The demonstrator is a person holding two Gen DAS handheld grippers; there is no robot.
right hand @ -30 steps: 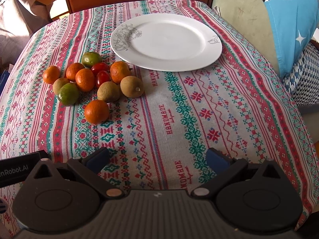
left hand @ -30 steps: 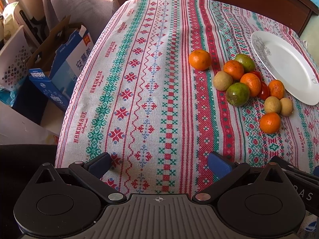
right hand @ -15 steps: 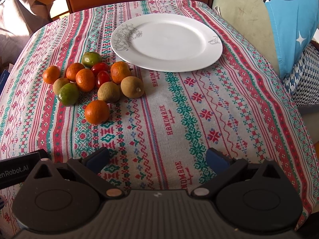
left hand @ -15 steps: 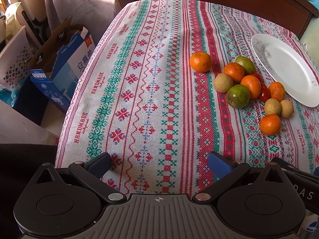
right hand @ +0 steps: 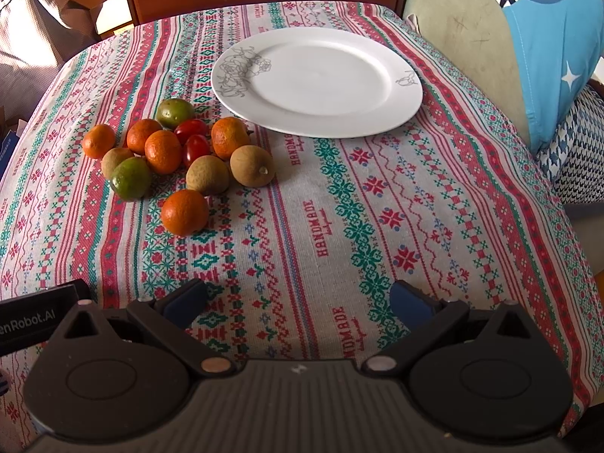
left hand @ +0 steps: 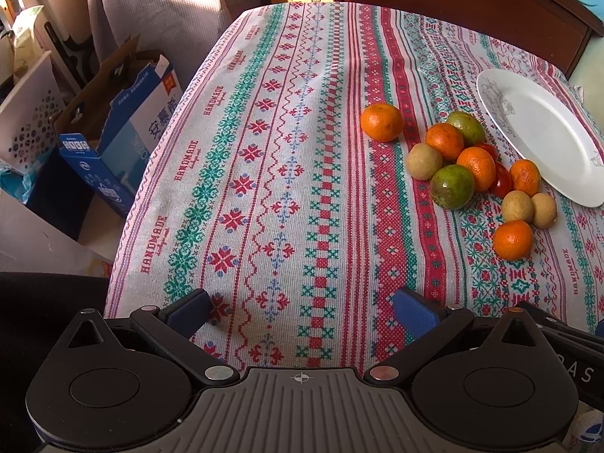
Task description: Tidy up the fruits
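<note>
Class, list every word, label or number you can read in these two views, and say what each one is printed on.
"HANDMADE": woven repeatedly into the tablecloth; the small script beneath it is unreadable.
"安慕希": on the blue carton; its small print is blurred.
"enRobot.AI", cut off: on the black bar.
"AS", cut off: on the black bar.

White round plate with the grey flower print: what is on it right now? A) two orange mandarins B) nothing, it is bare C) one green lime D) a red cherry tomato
B: the white round plate with the grey flower print shows only its bare surface, while the pile of orange, green, brown and red fruits lies on the patterned tablecloth beside its near-left rim.
</note>
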